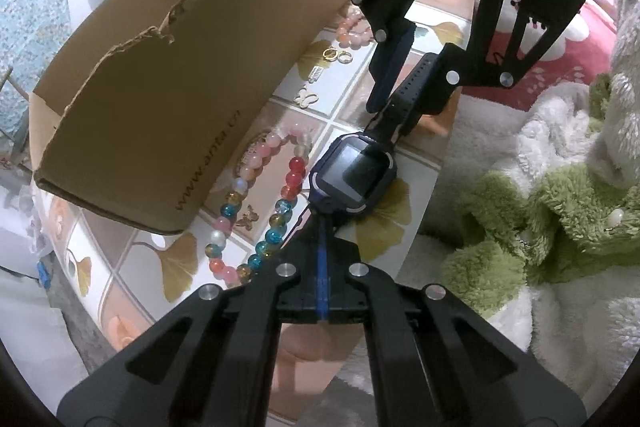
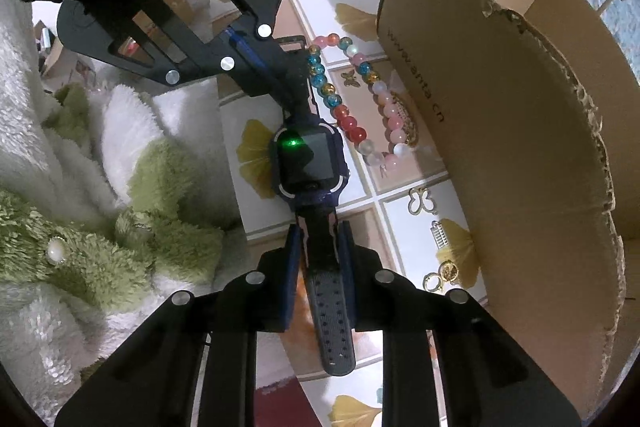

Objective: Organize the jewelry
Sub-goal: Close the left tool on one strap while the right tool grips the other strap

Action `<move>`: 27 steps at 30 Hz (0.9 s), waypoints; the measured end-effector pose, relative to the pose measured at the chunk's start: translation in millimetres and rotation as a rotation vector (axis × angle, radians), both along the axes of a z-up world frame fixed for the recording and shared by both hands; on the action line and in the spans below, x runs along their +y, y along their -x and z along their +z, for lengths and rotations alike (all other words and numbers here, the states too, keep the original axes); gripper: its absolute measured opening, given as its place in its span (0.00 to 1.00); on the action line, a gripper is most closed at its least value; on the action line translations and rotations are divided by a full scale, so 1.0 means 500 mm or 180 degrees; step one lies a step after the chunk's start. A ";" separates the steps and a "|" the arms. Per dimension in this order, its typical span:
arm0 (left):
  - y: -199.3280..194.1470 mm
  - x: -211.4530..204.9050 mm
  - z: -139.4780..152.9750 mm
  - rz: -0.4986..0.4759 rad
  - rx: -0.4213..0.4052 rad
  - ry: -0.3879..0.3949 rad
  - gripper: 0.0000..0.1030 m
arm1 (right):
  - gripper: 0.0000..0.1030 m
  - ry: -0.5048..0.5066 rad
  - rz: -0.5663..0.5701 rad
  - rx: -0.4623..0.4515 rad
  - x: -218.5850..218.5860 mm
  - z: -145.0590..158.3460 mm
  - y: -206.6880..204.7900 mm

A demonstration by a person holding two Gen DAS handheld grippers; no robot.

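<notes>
both grippers — left gripper, right gripper — clamp the watch straps.

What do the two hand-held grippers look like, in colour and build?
Both are the same design. The left hand-held gripper and the right hand-held gripper have flat matte-black arms with long triangular cut-outs, joined by round silver screws. Their fingers carry dark blue pads. No cables, markings or sleeves are visible.
</notes>
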State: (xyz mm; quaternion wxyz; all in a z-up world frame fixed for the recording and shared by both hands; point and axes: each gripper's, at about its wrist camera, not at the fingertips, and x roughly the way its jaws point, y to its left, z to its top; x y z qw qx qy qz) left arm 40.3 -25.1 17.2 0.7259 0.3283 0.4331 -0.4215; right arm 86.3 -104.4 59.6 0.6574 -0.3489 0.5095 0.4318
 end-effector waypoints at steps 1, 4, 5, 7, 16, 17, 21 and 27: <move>0.005 -0.003 0.000 -0.0015 -0.0018 -0.0024 0.00 | 0.18 0.0010 0.0006 -0.0013 0.004 -0.006 0.003; 0.023 -0.012 -0.002 -0.0073 -0.0017 -0.0105 0.00 | 0.18 0.0041 0.0031 -0.0061 0.013 -0.013 0.015; 0.030 -0.018 -0.007 -0.0077 -0.0013 -0.0120 0.00 | 0.18 0.0044 0.0032 -0.0068 0.013 -0.025 0.020; 0.042 -0.018 -0.009 -0.0076 0.0001 -0.0112 0.00 | 0.18 0.0051 0.0033 -0.0080 0.015 -0.023 0.020; 0.093 0.015 -0.025 0.0040 -0.0089 -0.0101 0.30 | 0.18 0.0079 -0.0024 -0.0116 0.014 -0.038 0.019; 0.097 0.017 -0.026 0.0051 -0.0100 -0.0108 0.33 | 0.18 0.0078 -0.0037 -0.0112 0.015 -0.039 0.020; 0.108 0.021 -0.022 0.0087 -0.0068 -0.0113 0.33 | 0.18 0.0072 -0.0044 -0.0120 0.016 -0.047 0.021; 0.116 0.000 -0.026 0.0111 -0.0172 -0.0181 0.26 | 0.19 0.0051 -0.0039 -0.0117 0.017 -0.039 0.024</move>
